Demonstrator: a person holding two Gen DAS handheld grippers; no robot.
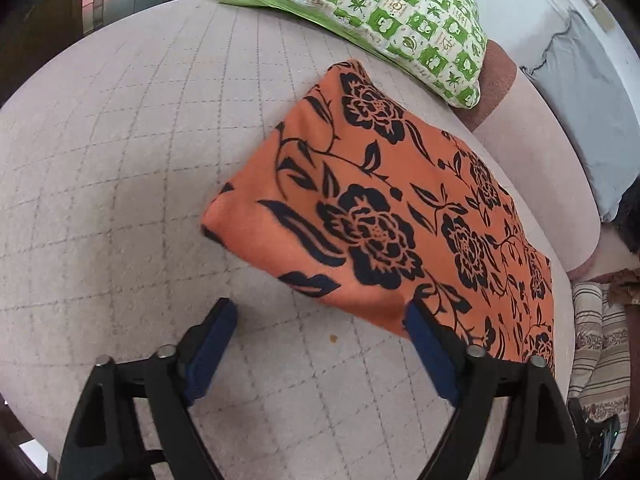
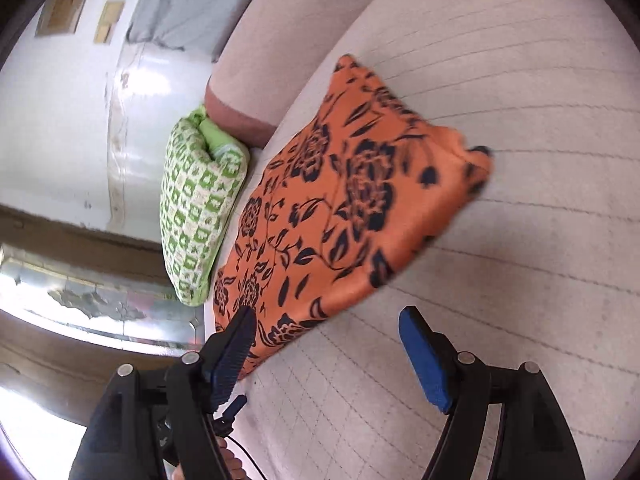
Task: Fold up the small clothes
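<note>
An orange cloth with black flower print (image 1: 384, 208) lies folded into a rectangle on the pale quilted sofa seat (image 1: 120, 160). My left gripper (image 1: 320, 316) is open and empty, just in front of the cloth's near edge; its right finger (image 1: 428, 352) overlaps that edge. In the right wrist view the same cloth (image 2: 340, 208) lies ahead. My right gripper (image 2: 328, 320) is open and empty, its left finger (image 2: 232, 352) over the cloth's near corner, its right finger (image 2: 424, 356) over the seat (image 2: 520, 280).
A green and white patterned pillow (image 1: 380, 12) lies beyond the cloth against the sofa's backrest (image 1: 540, 160); it also shows in the right wrist view (image 2: 200, 208). A grey cloth (image 1: 592, 92) lies on the backrest. A striped fabric (image 1: 600, 344) lies at the right.
</note>
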